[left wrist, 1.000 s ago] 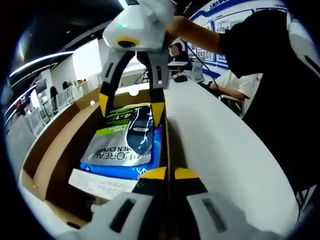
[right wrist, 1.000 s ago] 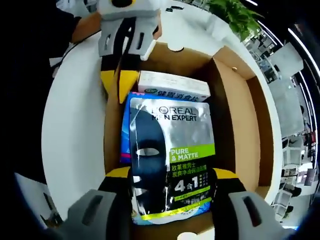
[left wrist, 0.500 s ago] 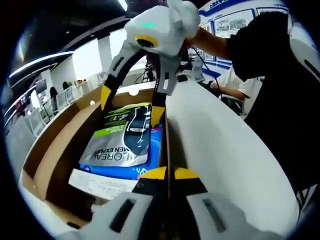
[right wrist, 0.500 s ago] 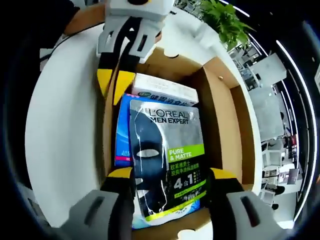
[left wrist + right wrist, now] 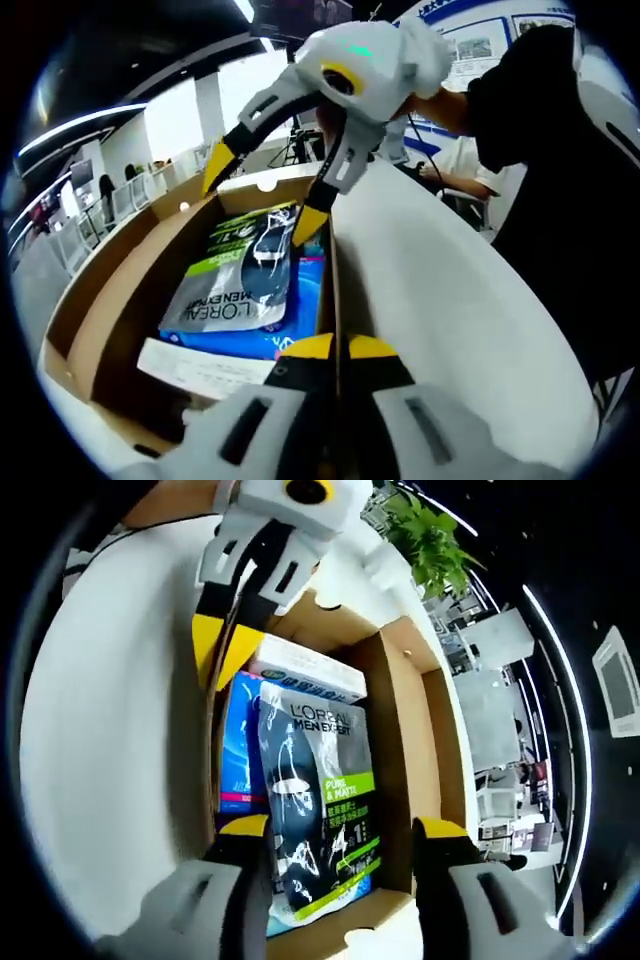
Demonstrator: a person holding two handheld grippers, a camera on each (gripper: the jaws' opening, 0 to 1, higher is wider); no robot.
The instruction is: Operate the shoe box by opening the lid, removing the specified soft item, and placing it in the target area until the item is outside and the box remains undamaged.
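The open brown shoe box [image 5: 110, 290] [image 5: 405, 740] holds a grey and green face-mask packet [image 5: 240, 275] [image 5: 320, 800] lying on a blue packet [image 5: 300, 320] [image 5: 240, 750]. A white carton [image 5: 200, 368] [image 5: 305, 670] lies at one end. My left gripper [image 5: 340, 347] [image 5: 220, 652] is shut on the thin top edge of the box's side wall. My right gripper [image 5: 342, 828] [image 5: 263, 193] hangs open above the far end of the mask packet. Its jaws stand wider than the packet and I see no contact with it.
A white table top [image 5: 430, 290] [image 5: 110, 730] runs along the box's side. The holder's dark sleeve and body [image 5: 560, 150] stand close by. Another person [image 5: 470, 165] sits at the table's far end. A green plant [image 5: 425, 540] stands beyond the box.
My right gripper has risen and tilted away from the mask packet, so the box looks smaller in its view. The left gripper has kept its hold on the wall.
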